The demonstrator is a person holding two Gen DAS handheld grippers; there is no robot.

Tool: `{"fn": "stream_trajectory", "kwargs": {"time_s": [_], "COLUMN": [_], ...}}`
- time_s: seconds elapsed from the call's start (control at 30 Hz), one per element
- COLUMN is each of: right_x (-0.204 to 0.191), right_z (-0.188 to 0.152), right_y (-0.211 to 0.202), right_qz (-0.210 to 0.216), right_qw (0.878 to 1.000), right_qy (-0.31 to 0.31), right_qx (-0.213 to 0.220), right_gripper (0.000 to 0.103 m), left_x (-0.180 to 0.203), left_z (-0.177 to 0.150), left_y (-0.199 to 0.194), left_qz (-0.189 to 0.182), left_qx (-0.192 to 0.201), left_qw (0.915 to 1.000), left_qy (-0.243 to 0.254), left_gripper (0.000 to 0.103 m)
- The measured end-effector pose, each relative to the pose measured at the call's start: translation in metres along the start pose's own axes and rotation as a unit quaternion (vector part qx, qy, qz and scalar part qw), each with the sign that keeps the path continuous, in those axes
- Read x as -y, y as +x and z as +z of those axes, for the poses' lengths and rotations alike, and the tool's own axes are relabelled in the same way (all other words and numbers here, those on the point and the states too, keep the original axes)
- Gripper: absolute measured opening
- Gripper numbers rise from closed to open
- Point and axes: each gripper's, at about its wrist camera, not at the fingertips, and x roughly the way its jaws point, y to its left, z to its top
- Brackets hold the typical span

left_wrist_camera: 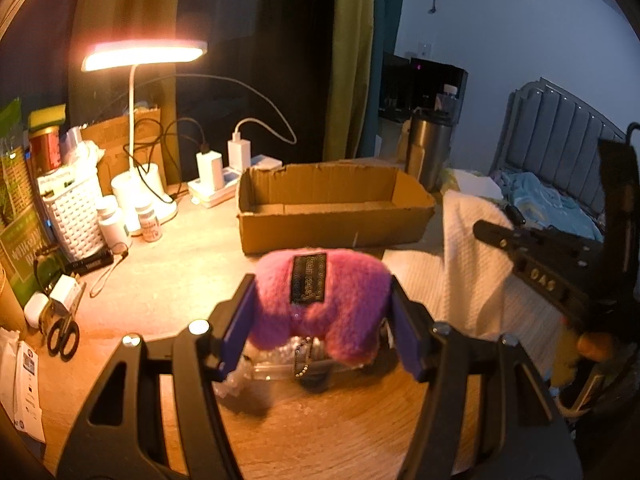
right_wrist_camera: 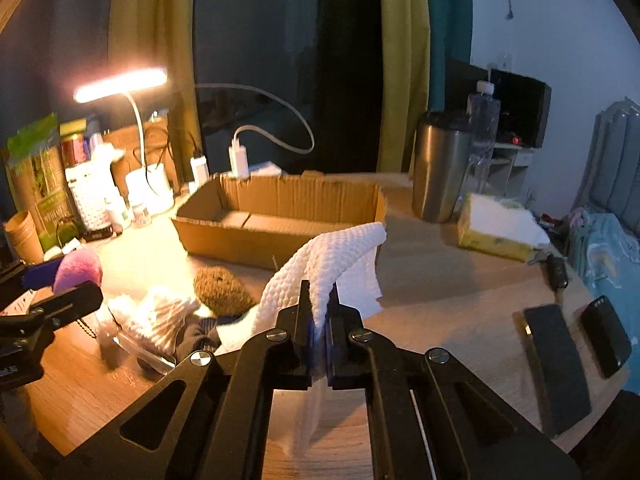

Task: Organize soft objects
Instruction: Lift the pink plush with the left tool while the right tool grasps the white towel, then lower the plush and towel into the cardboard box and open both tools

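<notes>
My left gripper (left_wrist_camera: 322, 304) is shut on a pink plush toy (left_wrist_camera: 320, 300) with a black label and a bead chain, held above the wooden desk; the toy also shows in the right wrist view (right_wrist_camera: 78, 268). My right gripper (right_wrist_camera: 319, 300) is shut on a white textured cloth (right_wrist_camera: 332, 256), lifted off the desk; it shows in the left wrist view (left_wrist_camera: 476, 248) too. An open empty cardboard box (left_wrist_camera: 336, 204) (right_wrist_camera: 280, 216) stands behind both. A brown fuzzy item (right_wrist_camera: 220, 288), a white knit item (right_wrist_camera: 156, 316) and a dark sock (right_wrist_camera: 200, 336) lie on the desk.
A lit desk lamp (left_wrist_camera: 144, 54), chargers and a power strip (left_wrist_camera: 212, 188), a white basket (left_wrist_camera: 76, 216), pill bottles and scissors (left_wrist_camera: 62, 336) crowd the left. A steel tumbler (right_wrist_camera: 440, 168), water bottle, tissue pack (right_wrist_camera: 496, 228) and two dark phones (right_wrist_camera: 556, 360) are at right.
</notes>
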Motion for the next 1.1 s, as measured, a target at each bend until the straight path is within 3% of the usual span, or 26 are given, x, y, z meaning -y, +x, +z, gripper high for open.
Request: {"fn": "stream_trajectory", "kwargs": {"time_s": [0.33, 0.6, 1.1], "right_x": [0.010, 0.019, 0.029], "right_z": [0.026, 0.053, 0.085], "right_y": [-0.009, 0.005, 0.074], "right_qz": [0.021, 0.078, 0.132], "right_qw": [0.999, 0.996, 0.990], "right_qy": [-0.003, 0.016, 0.048], "right_qx": [0.036, 0.041, -0.026], "right_gripper": [0.005, 0.005, 0.005], "left_x": [0.009, 0.009, -0.004], "left_z": [0.022, 0.048, 0.084], "left_y": [0.000, 0.009, 0.045], "left_qz": [0.007, 0.018, 0.023], "left_qx": [0.025, 0.051, 0.068], "left_qw": [0.9996, 0.9984, 0.9974], "left_qy": [0.012, 0.016, 0.002], "left_gripper": [0.063, 0.063, 0.063]}}
